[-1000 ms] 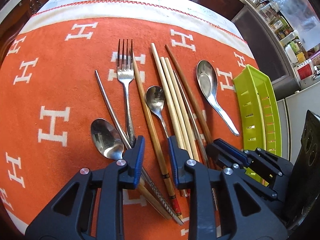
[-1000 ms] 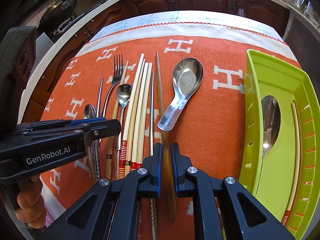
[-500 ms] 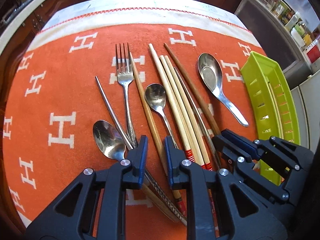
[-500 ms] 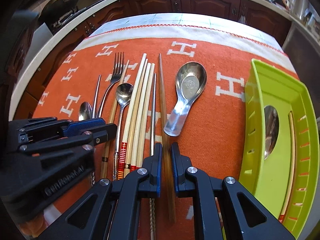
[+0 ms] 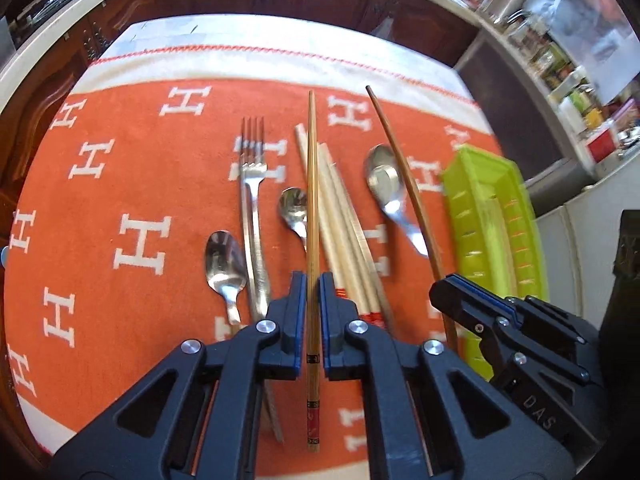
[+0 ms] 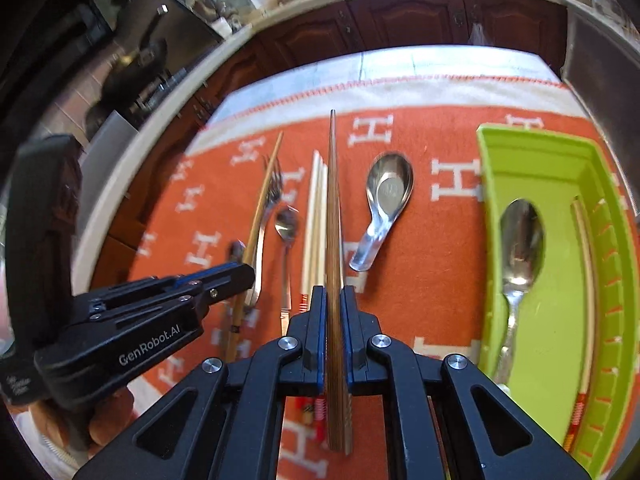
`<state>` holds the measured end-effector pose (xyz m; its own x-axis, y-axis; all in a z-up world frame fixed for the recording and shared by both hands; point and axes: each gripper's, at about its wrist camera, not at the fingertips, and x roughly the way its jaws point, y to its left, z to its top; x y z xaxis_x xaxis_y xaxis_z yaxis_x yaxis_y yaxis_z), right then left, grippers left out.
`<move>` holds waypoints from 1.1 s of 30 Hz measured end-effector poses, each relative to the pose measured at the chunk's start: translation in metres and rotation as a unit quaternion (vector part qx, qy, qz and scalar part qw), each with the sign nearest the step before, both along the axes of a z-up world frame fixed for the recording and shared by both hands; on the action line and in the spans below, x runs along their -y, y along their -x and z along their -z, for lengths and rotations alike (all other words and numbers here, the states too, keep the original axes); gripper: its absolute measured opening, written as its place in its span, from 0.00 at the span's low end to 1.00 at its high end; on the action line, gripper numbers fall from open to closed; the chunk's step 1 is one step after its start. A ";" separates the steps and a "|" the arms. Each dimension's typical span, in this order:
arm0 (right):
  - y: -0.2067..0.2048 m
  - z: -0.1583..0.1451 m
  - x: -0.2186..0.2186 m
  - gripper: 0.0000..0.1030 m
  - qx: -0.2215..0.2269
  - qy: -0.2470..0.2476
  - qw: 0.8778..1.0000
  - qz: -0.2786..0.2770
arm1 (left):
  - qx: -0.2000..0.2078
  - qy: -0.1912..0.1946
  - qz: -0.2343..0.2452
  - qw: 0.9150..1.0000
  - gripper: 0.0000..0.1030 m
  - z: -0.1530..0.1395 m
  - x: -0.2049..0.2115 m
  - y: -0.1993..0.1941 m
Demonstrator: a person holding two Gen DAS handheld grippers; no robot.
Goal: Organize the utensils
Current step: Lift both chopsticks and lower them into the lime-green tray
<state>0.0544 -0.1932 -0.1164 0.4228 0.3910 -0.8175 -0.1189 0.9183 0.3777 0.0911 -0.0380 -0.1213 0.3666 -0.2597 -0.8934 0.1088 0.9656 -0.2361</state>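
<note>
Left gripper (image 5: pixel 313 292): clamped on a light chopstick (image 5: pixel 312 216), held above the cloth (image 5: pixel 132 184).
Right gripper (image 6: pixel 334 304): clamped on a dark chopstick (image 6: pixel 333 216).
Tray (image 6: pixel 560 152): right of cloth, holds a spoon (image 6: pixel 520 240).

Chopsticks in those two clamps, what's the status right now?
Left gripper shut on light bamboo chopstick. Right gripper shut on dark wooden chopstick. Green tray at right holds a spoon. Nothing in the way.
</note>
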 end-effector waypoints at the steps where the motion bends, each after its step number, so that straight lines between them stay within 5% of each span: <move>1: 0.006 -0.010 0.005 0.06 0.006 -0.004 1.000 0.005 | 0.004 0.007 0.008 1.000 0.04 -0.010 0.003 0.004; 8: 0.041 -0.047 0.066 0.06 0.030 0.022 0.997 0.067 | 0.008 0.052 0.067 0.996 0.04 -0.051 0.047 0.017; 16: 0.069 -0.039 0.134 0.06 0.010 0.069 0.990 0.124 | -0.007 0.068 0.137 0.988 0.04 -0.062 0.133 0.028; 24: 0.078 -0.003 0.156 0.07 -0.038 0.089 0.986 0.132 | -0.074 0.068 0.159 0.982 0.04 -0.018 0.200 0.021; 33: 0.090 -0.003 0.172 0.09 -0.026 0.053 0.985 0.162 | -0.061 0.044 0.163 0.984 0.04 0.004 0.222 0.014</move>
